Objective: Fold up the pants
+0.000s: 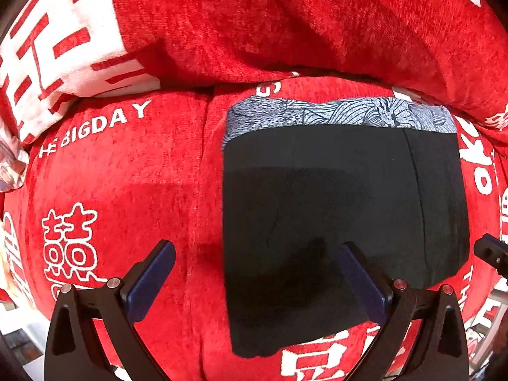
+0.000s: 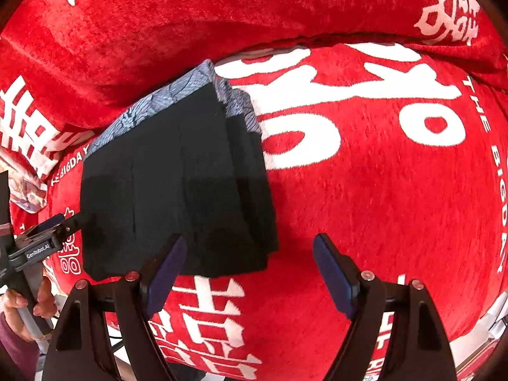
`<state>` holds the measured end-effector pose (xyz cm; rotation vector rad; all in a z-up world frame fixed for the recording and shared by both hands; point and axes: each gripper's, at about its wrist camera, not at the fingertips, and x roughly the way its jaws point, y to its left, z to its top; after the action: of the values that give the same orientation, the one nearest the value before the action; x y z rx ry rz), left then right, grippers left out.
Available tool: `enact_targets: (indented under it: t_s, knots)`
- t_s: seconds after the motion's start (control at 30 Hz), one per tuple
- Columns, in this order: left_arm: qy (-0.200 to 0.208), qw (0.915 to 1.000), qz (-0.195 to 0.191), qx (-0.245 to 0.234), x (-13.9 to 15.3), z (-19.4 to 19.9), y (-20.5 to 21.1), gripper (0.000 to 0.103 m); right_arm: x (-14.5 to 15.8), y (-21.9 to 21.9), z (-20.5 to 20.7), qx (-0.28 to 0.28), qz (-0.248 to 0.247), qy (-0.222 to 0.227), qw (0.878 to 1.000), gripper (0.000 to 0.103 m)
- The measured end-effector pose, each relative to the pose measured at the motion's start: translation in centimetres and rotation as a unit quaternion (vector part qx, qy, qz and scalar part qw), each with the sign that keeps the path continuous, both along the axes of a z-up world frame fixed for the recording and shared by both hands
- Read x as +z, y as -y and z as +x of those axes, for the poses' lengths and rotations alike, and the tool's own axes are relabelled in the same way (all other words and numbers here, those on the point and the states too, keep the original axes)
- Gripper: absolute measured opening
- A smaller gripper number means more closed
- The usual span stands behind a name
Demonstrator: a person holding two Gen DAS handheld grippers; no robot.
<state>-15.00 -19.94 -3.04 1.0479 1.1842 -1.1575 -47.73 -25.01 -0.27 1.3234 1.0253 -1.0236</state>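
Observation:
The black pants (image 1: 333, 209) lie folded into a compact rectangle on the red sofa seat, with a grey patterned waistband (image 1: 336, 114) at the far edge. In the right wrist view the pants (image 2: 177, 184) sit left of centre. My left gripper (image 1: 257, 270) is open and empty, hovering above the pants' near left edge; its right finger (image 1: 358, 273) is over the black cloth. It also shows in the right wrist view (image 2: 60, 225) at the pants' left side. My right gripper (image 2: 250, 260) is open and empty, just off the pants' near right corner; its tip shows in the left wrist view (image 1: 492, 250).
The red sofa cover (image 1: 133, 197) with white lettering spans the seat and the backrest (image 1: 254, 22). A seam (image 1: 203, 174) runs between seat cushions left of the pants. A crumpled patterned cloth (image 2: 25, 187) lies at the far left. The person's hand (image 2: 19, 311) grips the left tool.

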Motion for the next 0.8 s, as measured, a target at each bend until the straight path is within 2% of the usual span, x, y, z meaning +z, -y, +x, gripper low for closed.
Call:
enact_targets:
  t_s: [0.27, 0.6, 0.8]
  knots:
    - [-0.035, 0.9992, 0.021, 0.000, -1.3, -0.5, 0.6, 0.103, -0.8, 1.2, -1.0, 0.006, 0.011, 0.007, 1.000, 0.084]
    - [-0.043, 0.9987, 0.028, 0.004, -2.0, -0.2, 1.3, 0.103, -2.4, 1.8, -1.8, 0.002, 0.033, 0.035, 0.999, 0.084]
    - [-0.048, 0.9982, 0.036, 0.003, -2.9, -0.2, 1.8, 0.103, -3.1, 2.3, -1.3, 0.017, 0.042, 0.050, 0.998, 0.084]
